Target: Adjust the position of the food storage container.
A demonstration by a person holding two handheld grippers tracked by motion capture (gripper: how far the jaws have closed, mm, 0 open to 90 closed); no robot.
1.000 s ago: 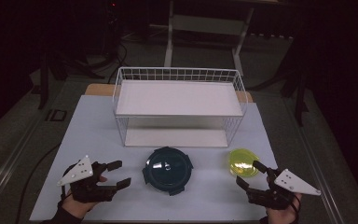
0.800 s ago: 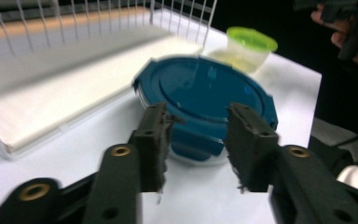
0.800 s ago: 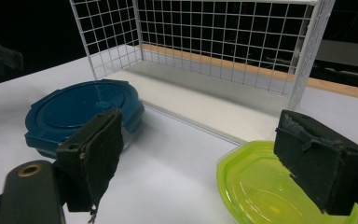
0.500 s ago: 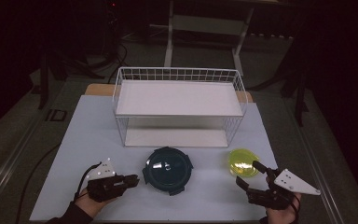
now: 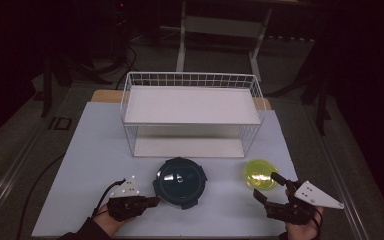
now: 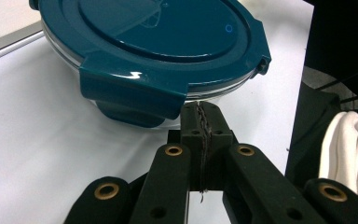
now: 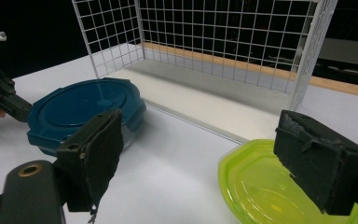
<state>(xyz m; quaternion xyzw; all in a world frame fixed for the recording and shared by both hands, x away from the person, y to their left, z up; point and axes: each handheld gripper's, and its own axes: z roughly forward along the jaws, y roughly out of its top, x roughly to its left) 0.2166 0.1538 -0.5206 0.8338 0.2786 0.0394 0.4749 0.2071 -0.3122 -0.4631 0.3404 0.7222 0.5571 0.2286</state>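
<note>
Teal lidded container [image 5: 180,181]: 1 | yellow lid [image 5: 261,173]: 1 | wire rack [image 5: 192,112]: 1

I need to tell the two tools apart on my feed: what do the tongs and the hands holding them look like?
Both tongs are black, with linked bars joined by brass-coloured rivets and rough dark pads. The left tongs and the right tongs each carry a grey three-cornered plate with small white dots on top. A thin dark cable trails off the table to the left. A dark sleeve shows at the left wrist.
</note>
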